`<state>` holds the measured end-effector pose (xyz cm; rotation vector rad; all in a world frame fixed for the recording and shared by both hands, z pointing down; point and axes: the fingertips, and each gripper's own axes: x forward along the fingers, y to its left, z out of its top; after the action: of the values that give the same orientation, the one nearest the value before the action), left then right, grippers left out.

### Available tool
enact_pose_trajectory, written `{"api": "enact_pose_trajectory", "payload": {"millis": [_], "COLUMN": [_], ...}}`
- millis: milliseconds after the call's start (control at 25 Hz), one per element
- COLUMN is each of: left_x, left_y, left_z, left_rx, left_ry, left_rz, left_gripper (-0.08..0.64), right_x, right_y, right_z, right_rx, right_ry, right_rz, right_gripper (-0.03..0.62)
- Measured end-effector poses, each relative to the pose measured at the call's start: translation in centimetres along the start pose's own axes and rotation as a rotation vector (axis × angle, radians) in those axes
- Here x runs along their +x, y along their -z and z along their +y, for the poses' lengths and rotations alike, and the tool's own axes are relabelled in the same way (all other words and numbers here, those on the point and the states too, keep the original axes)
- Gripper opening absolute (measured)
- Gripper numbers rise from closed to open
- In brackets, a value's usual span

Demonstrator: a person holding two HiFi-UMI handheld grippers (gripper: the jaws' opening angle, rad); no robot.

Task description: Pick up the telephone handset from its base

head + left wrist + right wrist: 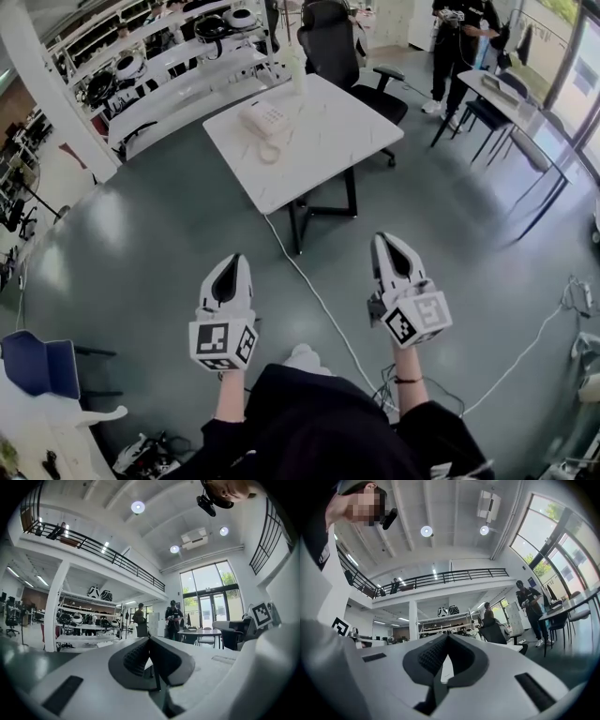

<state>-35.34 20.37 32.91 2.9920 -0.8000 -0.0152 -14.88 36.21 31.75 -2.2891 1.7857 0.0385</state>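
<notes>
Grey floor (141,244) runs through this tall, open hall, and a white tabletop (328,141) stands well ahead of me with a black office chair (330,47) behind it. The telephone (264,120) sits toward the tabletop's far-left part. As far as I can judge its handset rests on the base, but it is too small from here for me to read the handset's long axis. My left tool (234,261) and right tool (382,242) are both closed on nothing, held roughly level above the floor and well short of the table. The telephone lies ahead, nearer the left tool's line than the right's, so I judge the approach comes first.
</notes>
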Motion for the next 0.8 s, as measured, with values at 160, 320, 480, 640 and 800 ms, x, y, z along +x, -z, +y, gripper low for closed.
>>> {"api": "enact_pose_trajectory", "payload": {"millis": [160, 320, 480, 640, 800], "left_x": [1.7, 4.1, 7.6, 11.7, 16.7], "left_y": [0.1, 1.0, 1.8, 2.3, 2.2], "left_z": [0.0, 0.5, 2.0, 4.0, 5.6], "left_rx": [0.002, -0.008, -0.027, -0.044, -0.047], "left_ry": [-0.002, -0.01, -0.022, -0.036, -0.039], "left_rz": [0.003, 0.018, 0.025, 0.031, 0.034], "left_gripper": [0.0, 0.0, 0.0, 0.0, 0.0], "right_x": [1.4, 3.4, 6.7, 11.0, 16.1], "right_y": [0.1, 0.8, 1.9, 3.0, 3.2], "right_z": [-1.0, -2.5, -4.5, -5.9, -8.0], "right_rx": [0.007, 0.011, 0.026, 0.025, 0.015], "right_ry": [-0.005, -0.003, 0.001, -0.013, -0.022], "right_rz": [0.001, 0.013, 0.021, 0.041, 0.048], "right_gripper": [-0.009, -0.009, -0.008, -0.009, -0.009]}}
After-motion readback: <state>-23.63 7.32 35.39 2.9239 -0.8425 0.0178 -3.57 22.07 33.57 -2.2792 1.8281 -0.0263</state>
